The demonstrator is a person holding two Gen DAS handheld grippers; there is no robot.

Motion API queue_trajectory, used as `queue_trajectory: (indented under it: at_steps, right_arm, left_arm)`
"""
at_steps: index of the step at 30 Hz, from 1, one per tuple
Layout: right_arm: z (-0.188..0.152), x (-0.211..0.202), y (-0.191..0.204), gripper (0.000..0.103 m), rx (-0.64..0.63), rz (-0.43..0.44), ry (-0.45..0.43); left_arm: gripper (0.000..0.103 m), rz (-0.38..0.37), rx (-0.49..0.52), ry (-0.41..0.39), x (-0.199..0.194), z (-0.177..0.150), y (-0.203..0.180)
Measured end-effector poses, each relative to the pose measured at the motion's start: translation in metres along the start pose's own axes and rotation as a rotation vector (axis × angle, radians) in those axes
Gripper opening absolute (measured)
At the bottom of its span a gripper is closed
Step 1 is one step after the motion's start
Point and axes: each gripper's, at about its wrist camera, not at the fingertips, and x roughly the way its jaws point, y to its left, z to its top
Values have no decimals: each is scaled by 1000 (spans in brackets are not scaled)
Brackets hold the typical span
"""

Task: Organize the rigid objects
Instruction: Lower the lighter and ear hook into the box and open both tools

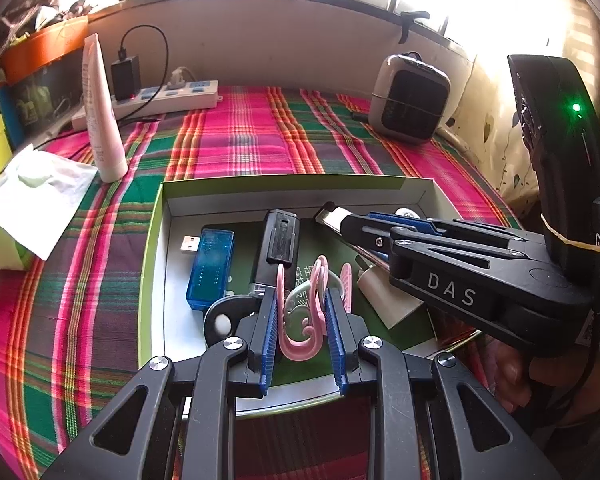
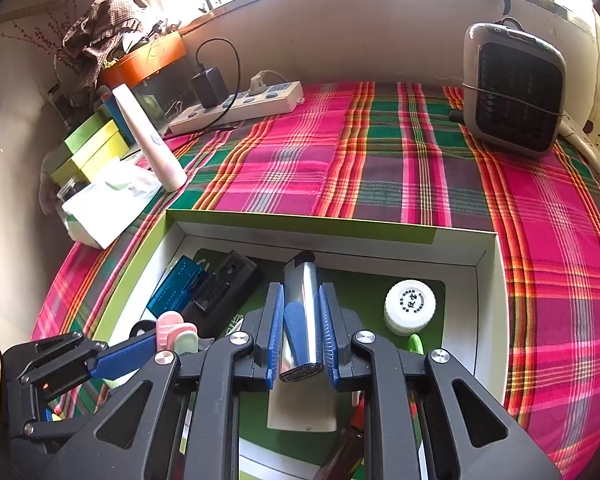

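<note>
In the left wrist view, the left gripper [image 1: 300,320] sits at lower centre, its blue pads clamped on a pink clip [image 1: 300,350] over the open box [image 1: 156,240]; a blue USB tester [image 1: 210,268] and a black stick [image 1: 278,246] lie inside, left of centre. In the right wrist view, the right gripper [image 2: 302,328] at lower centre is clamped on a shiny metal cylinder [image 2: 304,308] above the box, with a white cap [image 2: 409,306] to its right.

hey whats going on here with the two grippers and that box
A person is sorting small items in a shallow green-rimmed cardboard box on a plaid cloth. The left gripper is shut on a pink plastic clip, and the right gripper is shut on a shiny silver metal cylinder, both over the box. A blue translucent USB stick and a white round cap lie inside.
</note>
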Motion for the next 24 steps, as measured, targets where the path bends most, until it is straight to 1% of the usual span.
queue_trajectory:
  at_steps: [15,19,24]
  right_arm:
    - [0,-1,-1,20,3,1,-18]
    - [-1,-1,-1,20,7,0,-21]
    - [-2,-2,0,20,1,3,-22]
  left_arm:
    - [23,-2,-16,4,0,0,4]
    - [29,-6,-16,1,0,0,3]
    - [29,2,-9,-2,-1,-2,1]
